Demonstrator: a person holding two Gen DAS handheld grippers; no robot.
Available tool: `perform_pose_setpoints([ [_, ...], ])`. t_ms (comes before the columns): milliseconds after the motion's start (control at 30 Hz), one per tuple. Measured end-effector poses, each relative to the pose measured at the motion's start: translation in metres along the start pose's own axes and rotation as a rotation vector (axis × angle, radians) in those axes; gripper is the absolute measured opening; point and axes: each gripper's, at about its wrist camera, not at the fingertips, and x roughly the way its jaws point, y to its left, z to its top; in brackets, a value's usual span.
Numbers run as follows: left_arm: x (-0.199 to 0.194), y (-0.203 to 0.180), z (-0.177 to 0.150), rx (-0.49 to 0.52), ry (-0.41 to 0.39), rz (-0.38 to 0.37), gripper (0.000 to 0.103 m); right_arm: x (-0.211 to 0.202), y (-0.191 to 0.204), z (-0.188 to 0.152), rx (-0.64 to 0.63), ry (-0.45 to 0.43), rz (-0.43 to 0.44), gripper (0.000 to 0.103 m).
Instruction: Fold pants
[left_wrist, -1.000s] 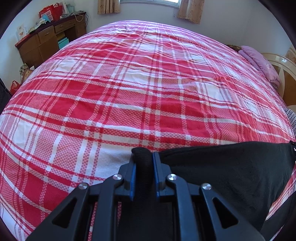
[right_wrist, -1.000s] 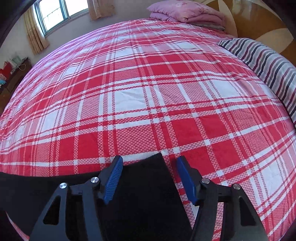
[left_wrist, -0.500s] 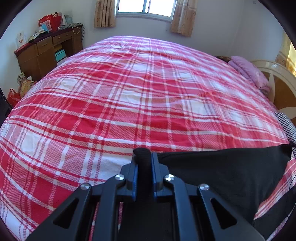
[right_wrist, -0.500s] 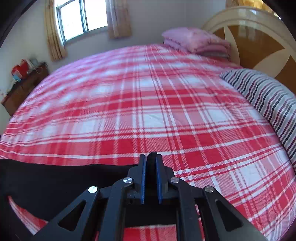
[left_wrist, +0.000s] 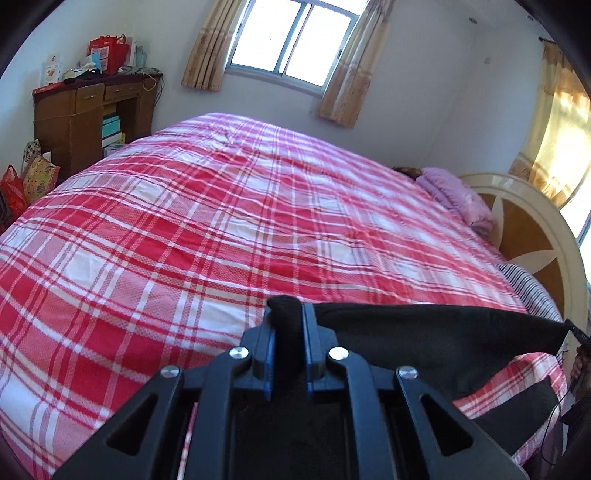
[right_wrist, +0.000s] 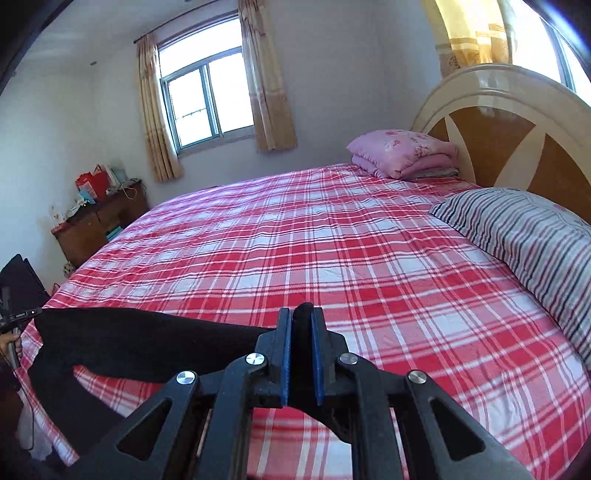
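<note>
While both wrist views look out over the bed, the nearest thing in each is a gripper clamped on black cloth. The left gripper (left_wrist: 289, 314) has its blue-padded jaws drawn in tight on a bunched fold of the black pants (left_wrist: 424, 332), which stretch away toward three o'clock in a taut band lifted above the bedspread. The right gripper (right_wrist: 302, 321) is likewise pinched nearly closed on a fold of the pants (right_wrist: 140, 343), and from there the cloth runs toward nine o'clock, with one leg hanging down at about eight o'clock past the bed's near edge. Beneath and beyond lies the red plaid bedspread (right_wrist: 295, 240). At two o'clock in the right view rests a striped pillow (right_wrist: 524, 229), and farther off at one o'clock a folded pink quilt (right_wrist: 402, 153) lies against the headboard (right_wrist: 491, 122). Farthest back, a curtained window (right_wrist: 207, 99) stands at eleven o'clock, with a wooden desk (right_wrist: 99, 225) at ten o'clock by the wall.
</note>
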Motion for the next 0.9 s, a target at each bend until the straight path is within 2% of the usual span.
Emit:
perform_pose_setpoints([
  [167,-0.037,0.009,-0.028,-0.009,-0.031,-0.06,0.013,-0.041,-0.005,-0.034,0.01,-0.004,0.005,0.009],
  [367,-0.051,0.025,-0.073,-0.016,0.004,-0.079,0.013,-0.073,-0.017,-0.08,0.031,0.041,0.012,0.009],
  [500,-0.055,0.036,-0.099,-0.027,0.021,-0.098,0.013,-0.077,-0.024,-0.108,0.021,0.116,-0.011,0.009],
  [567,-0.054,0.038,-0.111,-0.007,0.036,-0.089,0.013,-0.069,-0.028,-0.123,0.004,0.188,-0.048,0.01],
  [633,-0.056,0.04,-0.118,0.006,0.037,-0.088,0.016,-0.059,-0.031,-0.135,-0.006,0.255,-0.059,0.01],
  [700,-0.06,0.043,-0.121,0.004,0.026,-0.097,0.02,-0.057,-0.033,-0.141,-0.001,0.274,-0.054,0.011],
  [733,-0.063,0.045,-0.121,0.002,0.023,-0.095,0.022,-0.058,-0.035,-0.14,0.004,0.279,-0.05,0.016],
  [767,-0.066,0.046,-0.121,0.004,0.02,-0.087,0.029,-0.059,-0.036,-0.138,0.009,0.29,-0.048,0.03],
  [800,-0.071,0.047,-0.119,0.008,0.007,-0.064,0.042,-0.06,-0.037,-0.136,0.008,0.297,-0.06,0.041],
  [833,-0.075,0.049,-0.119,0.013,-0.005,-0.05,0.048,-0.063,-0.037,-0.134,0.003,0.294,-0.078,0.06],
  [867,-0.08,0.052,-0.119,0.02,-0.017,-0.037,0.053,-0.067,-0.038,-0.132,0.001,0.289,-0.086,0.063],
  [900,-0.085,0.055,-0.118,0.024,-0.027,-0.026,0.053,-0.07,-0.037,-0.129,0.0,0.286,-0.09,0.063],
])
